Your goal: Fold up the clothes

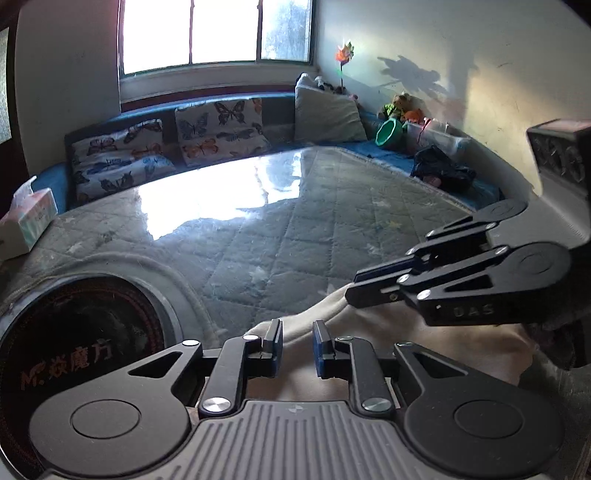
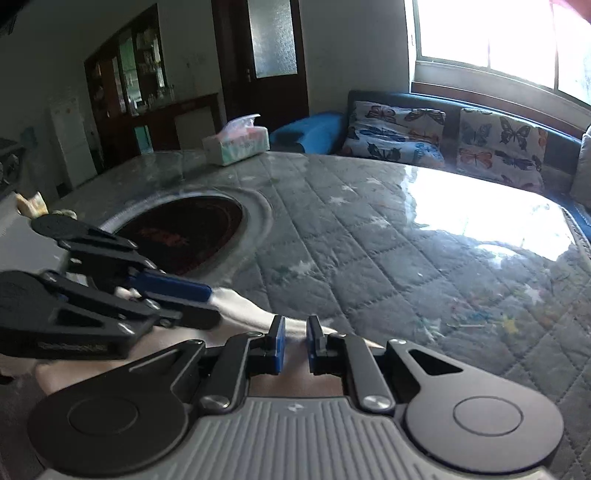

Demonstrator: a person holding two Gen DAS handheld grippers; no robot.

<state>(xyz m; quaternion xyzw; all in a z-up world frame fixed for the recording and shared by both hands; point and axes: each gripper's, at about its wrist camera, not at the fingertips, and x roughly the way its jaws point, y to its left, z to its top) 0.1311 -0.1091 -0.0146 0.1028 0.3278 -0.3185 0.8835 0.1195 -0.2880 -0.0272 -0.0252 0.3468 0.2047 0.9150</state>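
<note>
The left wrist view looks low and close over its own fingers across the quilted table (image 1: pixel 295 206) toward the window (image 1: pixel 218 33) at top centre. The right wrist view faces the door (image 2: pixel 266 55), window at upper right; both share the table, the butterfly cushions (image 1: pixel 218 125) and the tissue box (image 2: pixel 236 142).

"M 焱魔方" on round black cooktop (image 1: pixel 74 332); "DAS" on right gripper (image 1: pixel 354 291).

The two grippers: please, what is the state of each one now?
Left gripper: closed on the edge of the cream garment.
Right gripper: closed on the same garment.
</note>
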